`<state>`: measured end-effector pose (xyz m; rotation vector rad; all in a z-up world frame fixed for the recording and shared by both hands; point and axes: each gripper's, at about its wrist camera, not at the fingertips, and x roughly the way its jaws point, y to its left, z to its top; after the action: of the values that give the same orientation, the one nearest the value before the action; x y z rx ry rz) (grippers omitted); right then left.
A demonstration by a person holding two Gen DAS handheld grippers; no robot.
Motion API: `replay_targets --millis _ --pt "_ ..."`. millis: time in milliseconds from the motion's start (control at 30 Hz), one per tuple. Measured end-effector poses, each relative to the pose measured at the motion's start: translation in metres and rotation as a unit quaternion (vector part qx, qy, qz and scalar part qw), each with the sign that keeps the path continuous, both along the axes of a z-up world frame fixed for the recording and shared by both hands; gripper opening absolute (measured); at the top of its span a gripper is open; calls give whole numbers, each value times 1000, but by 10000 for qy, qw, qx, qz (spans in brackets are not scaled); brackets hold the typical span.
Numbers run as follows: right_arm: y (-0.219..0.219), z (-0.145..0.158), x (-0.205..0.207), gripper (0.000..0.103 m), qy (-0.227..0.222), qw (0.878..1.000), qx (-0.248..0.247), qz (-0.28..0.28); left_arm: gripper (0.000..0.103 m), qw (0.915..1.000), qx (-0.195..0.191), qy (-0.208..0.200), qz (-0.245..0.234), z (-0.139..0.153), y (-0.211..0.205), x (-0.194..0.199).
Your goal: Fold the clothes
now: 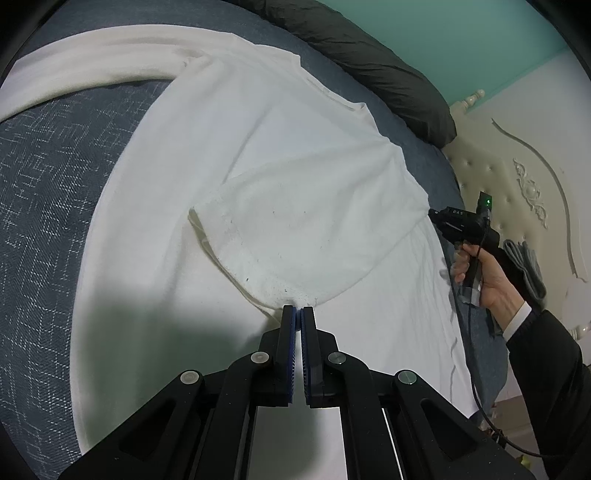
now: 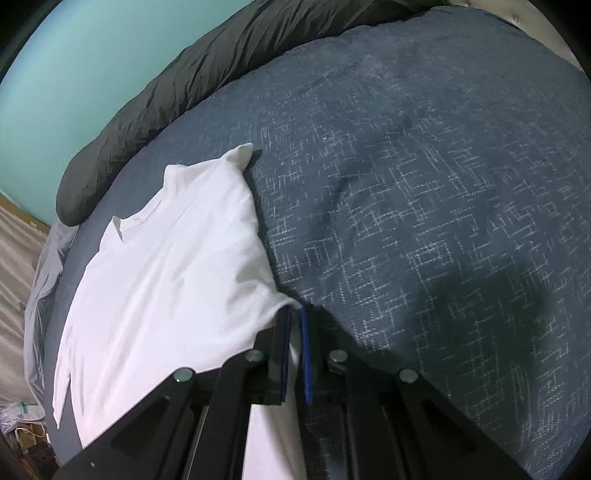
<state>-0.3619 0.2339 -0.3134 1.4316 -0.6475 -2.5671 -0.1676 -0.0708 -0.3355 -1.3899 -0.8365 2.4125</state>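
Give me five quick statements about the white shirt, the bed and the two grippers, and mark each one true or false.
1. The white shirt lies on a blue patterned bedspread. True.
2. The left gripper stands wide open above the shirt. False: it is shut on the shirt's folded-over sleeve.
3. The right gripper pinches the shirt's edge. True.
4. The wall behind the bed is red. False: it is pale green.
5. A dark rolled quilt lies along the far side of the bed. True.
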Motion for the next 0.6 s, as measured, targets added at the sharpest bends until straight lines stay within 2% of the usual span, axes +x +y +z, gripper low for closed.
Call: replay_targets --millis 67,267,367,467,600 --pt "-2 3 -1 2 60 10000 55 -33 3 10000 8 3 -4 0 0 0" --pt "-4 25 1 0 427 9961 753 -161 3 10000 25 17 -61 0 4 0" --pt "-3 23 2 0 395 9950 918 -94 3 10000 28 13 -90 -1 7 -1" --pt "-12 15 -11 0 316 9948 965 -73 3 9999 35 0 -114 -1 9 -2" --pt "0 5 -4 0 210 9973 693 -84 3 9999 45 -24 -121 -2 9 -3"
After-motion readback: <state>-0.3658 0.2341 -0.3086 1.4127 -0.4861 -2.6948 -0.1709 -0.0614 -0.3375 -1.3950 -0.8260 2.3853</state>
